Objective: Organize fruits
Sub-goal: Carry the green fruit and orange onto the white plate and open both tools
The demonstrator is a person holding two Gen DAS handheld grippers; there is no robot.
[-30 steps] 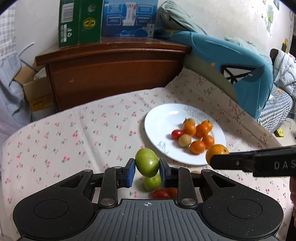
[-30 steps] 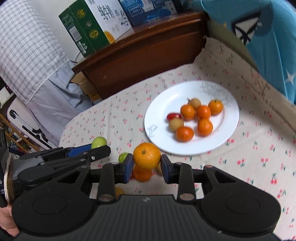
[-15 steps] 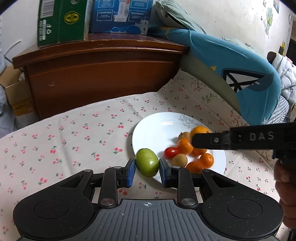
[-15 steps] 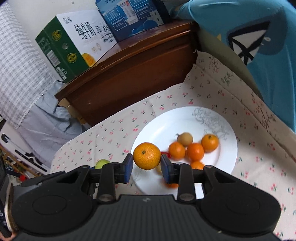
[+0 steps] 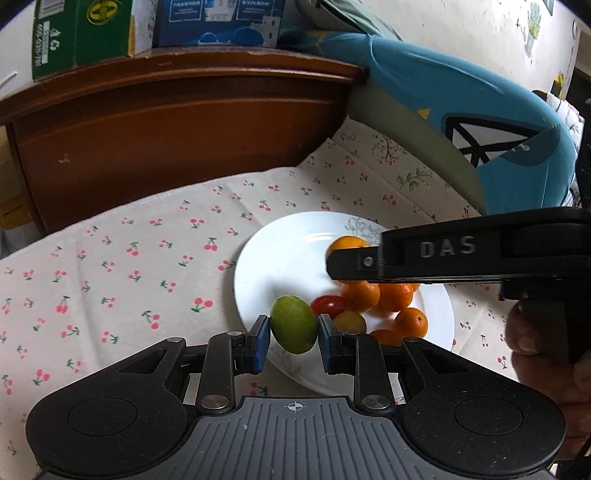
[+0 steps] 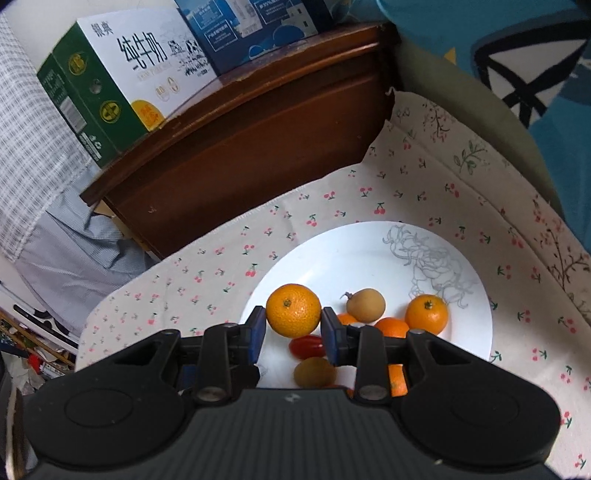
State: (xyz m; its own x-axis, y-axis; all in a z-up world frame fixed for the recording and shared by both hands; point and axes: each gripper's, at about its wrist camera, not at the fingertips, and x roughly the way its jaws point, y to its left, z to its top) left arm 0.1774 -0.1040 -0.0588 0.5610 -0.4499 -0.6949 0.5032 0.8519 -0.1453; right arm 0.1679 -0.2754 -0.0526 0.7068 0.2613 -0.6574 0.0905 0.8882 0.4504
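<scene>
Left gripper [image 5: 293, 330]: blue pads pinching a green fruit [image 5: 294, 325], held above the plate's rim at 7 o'clock.
Right gripper [image 6: 293, 325]: pads clamped on an orange [image 6: 293, 310], held over the plate's 9 o'clock side; from the left wrist view its black finger crosses the plate and carries the raised letters "DAS".
Hand [image 5: 543, 354]: wrapped round the right gripper's handle at 3 o'clock in the left wrist view.
Plate [image 6: 354, 258]: white, grey flower drawing at 1 o'clock; holds several small oranges [image 6: 426, 314], 1 red cherry tomato [image 6: 306, 347] and 2 tan-brown round fruits [image 6: 366, 304].
Cloth [image 5: 129, 266]: cream with a red cherry print, lying under the plate.
Wooden board [image 6: 258, 140]: dark brown, beyond the cloth at 12 o'clock.
Green and white box [image 6: 110, 85]: on the board at 11 o'clock, large Chinese characters on its white face, barcode on its green end.
Blue box [image 6: 255, 29]: beside it at 12 o'clock; its print is too small to read.
</scene>
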